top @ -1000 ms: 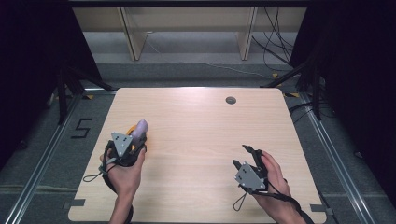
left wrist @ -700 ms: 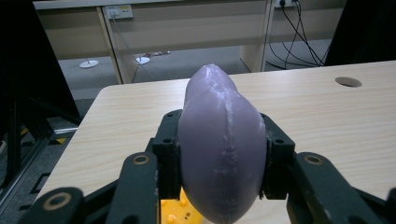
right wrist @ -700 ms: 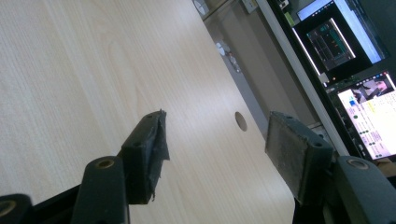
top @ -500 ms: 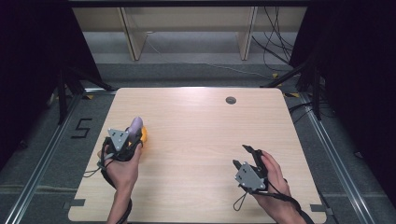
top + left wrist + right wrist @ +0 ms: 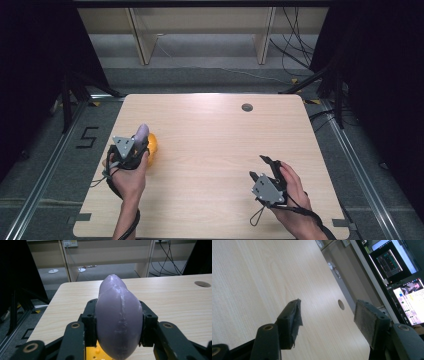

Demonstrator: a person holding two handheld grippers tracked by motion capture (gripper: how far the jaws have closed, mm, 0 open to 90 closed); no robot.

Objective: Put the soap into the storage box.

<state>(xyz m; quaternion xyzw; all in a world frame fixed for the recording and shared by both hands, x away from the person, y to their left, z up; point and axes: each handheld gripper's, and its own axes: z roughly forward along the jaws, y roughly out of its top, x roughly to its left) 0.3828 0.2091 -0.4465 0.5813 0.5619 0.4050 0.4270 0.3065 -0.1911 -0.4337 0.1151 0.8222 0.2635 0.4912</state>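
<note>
Two grippers worked over the wooden table [image 5: 210,150]; at the left, the left gripper [image 5: 134,146] was clamped on a purple eggplant-shaped toy [image 5: 117,320] above an orange object [image 5: 152,145]; at the right, the right gripper [image 5: 264,170] hovered with jaws apart, holding nothing.

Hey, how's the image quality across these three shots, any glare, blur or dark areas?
High view: table evenly lit, surroundings fall into black. Left gripper view: the purple object held in the left claw shows soft sheen, slightly soft up close. Right gripper view: tilted frame, bright glare patch on the wood, glowing monitors.
</note>
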